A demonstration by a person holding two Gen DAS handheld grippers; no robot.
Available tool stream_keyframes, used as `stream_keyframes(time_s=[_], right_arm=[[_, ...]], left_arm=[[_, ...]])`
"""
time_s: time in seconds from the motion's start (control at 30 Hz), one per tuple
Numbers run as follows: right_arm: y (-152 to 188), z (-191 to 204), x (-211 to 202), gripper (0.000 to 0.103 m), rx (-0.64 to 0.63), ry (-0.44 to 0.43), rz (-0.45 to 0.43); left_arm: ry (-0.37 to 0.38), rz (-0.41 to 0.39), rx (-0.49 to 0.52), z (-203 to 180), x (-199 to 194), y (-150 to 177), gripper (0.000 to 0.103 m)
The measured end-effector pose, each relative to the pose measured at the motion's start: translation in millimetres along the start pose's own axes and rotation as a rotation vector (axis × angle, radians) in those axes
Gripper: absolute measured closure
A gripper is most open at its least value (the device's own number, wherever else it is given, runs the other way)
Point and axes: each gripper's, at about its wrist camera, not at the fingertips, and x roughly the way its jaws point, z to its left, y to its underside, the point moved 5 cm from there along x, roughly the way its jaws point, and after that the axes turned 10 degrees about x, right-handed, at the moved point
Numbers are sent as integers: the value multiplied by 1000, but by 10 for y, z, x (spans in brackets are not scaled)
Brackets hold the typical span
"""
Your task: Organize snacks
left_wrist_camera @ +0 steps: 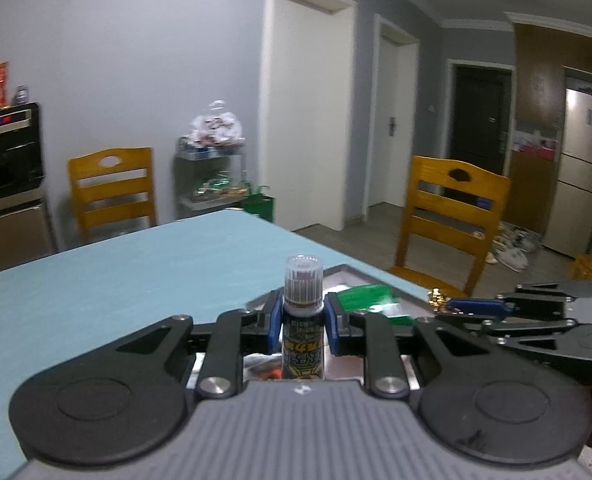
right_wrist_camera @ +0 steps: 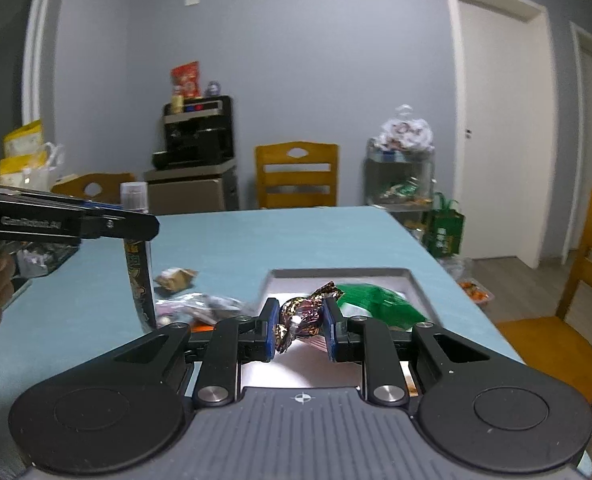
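Observation:
My left gripper (left_wrist_camera: 302, 326) is shut on a tall dark snack tube with a clear cap (left_wrist_camera: 302, 304), held upright above the table. The tube also shows in the right wrist view (right_wrist_camera: 138, 264), with the left gripper (right_wrist_camera: 136, 226) around it. My right gripper (right_wrist_camera: 301, 330) is shut on a foil-wrapped candy (right_wrist_camera: 300, 318), held over a metal tray (right_wrist_camera: 414, 284). A green packet (right_wrist_camera: 376, 300) lies in the tray; it also shows in the left wrist view (left_wrist_camera: 366, 298). The right gripper (left_wrist_camera: 452, 304) is at the right in the left wrist view.
Several loose wrapped snacks (right_wrist_camera: 200, 304) and a gold-brown candy (right_wrist_camera: 176, 278) lie on the light blue table (right_wrist_camera: 236, 248) left of the tray. Wooden chairs (left_wrist_camera: 452, 208) stand around the table. A snack rack (right_wrist_camera: 402, 172) stands by the wall.

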Motion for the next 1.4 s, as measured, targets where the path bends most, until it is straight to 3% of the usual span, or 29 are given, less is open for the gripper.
stream_keyframes(time_s=[0.3, 0.6, 0.93, 1.23, 1.4], right_arm=[[129, -544, -45, 79, 80, 79, 1], [219, -630, -58, 79, 62, 8, 21], [239, -773, -50, 78, 102, 19, 20], [218, -899, -66, 79, 122, 16, -4], [259, -904, 12, 78, 117, 13, 16]], left_arm=[[126, 40, 52, -635, 297, -162, 84], [173, 67, 134, -1080, 562, -207, 87], [221, 101, 136, -1168, 851, -243, 88], [216, 88, 175, -1146, 672, -295, 94], [226, 136, 156, -1162, 765, -189, 94]])
